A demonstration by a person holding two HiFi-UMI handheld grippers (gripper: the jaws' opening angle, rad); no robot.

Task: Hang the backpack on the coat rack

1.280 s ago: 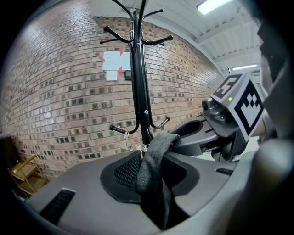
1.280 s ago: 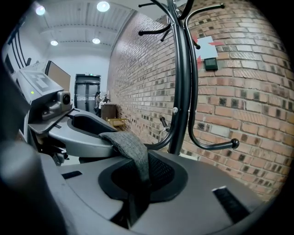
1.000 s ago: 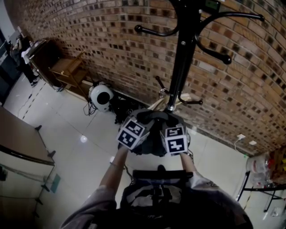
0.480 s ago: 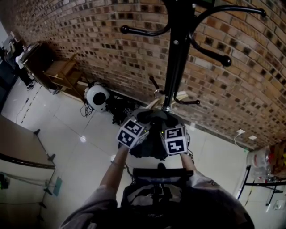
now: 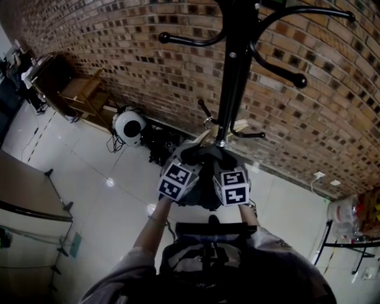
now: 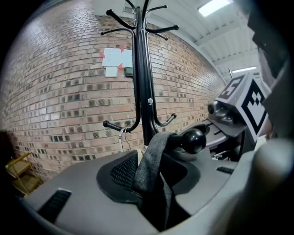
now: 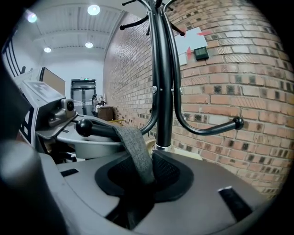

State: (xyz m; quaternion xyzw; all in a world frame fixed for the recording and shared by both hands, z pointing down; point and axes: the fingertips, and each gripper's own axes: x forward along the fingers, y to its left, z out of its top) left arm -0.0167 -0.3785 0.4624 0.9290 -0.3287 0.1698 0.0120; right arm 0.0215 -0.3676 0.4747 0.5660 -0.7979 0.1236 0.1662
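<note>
1. The left gripper (image 5: 183, 172) and the right gripper (image 5: 230, 177) are each clamped tight on the backpack's (image 6: 69, 183) grey strap (image 6: 151, 160).
2. The strap loops over a ball-tipped hook (image 6: 193, 140) of the coat rack (image 5: 234, 77), which stands at 12 o'clock from both grippers.

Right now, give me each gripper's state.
Left gripper: closed on the backpack strap.
Right gripper: closed on the backpack strap too.

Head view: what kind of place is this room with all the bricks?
Probably an indoor office or workshop hall: a red-brown brick wall, a glossy white tiled floor, a tall black metal coat rack, and round ceiling lights in the right gripper view.
</note>
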